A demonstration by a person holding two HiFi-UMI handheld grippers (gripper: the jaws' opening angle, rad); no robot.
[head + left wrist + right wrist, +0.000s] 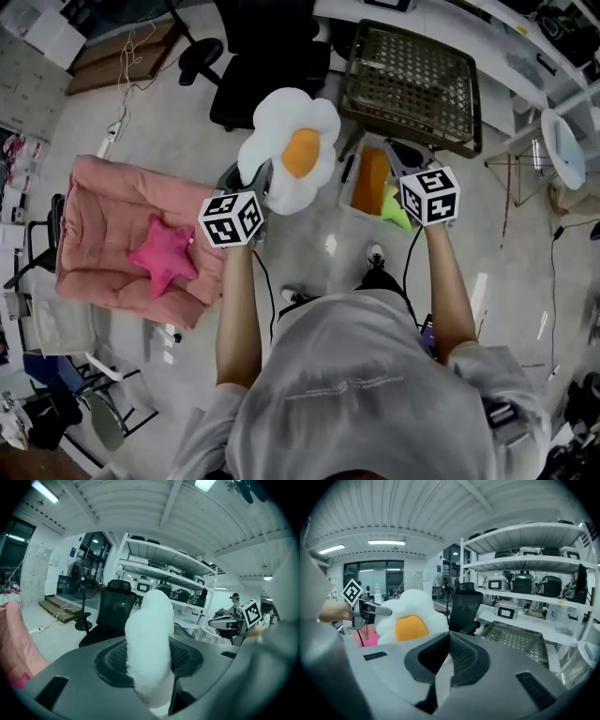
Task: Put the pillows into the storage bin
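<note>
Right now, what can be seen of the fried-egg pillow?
The fried-egg pillow is soft white plush with a lobed rim and an orange yolk at its middle. It is off the floor, held by one lower lobe pinched in the left gripper. Nothing else touches it; the mesh bin stands to its right.

We hold both forearms point(239, 309) straight out ahead, side by side. Our left gripper point(251, 178) has jaws clamped on the fried-egg pillow point(291, 141); our right gripper point(405, 157) has jaws pressed together, empty.

Lab/workshop: metal shelves point(501, 564) w/ appliances point(523, 582), office chair point(464, 609), bare floor point(309, 246).
</note>
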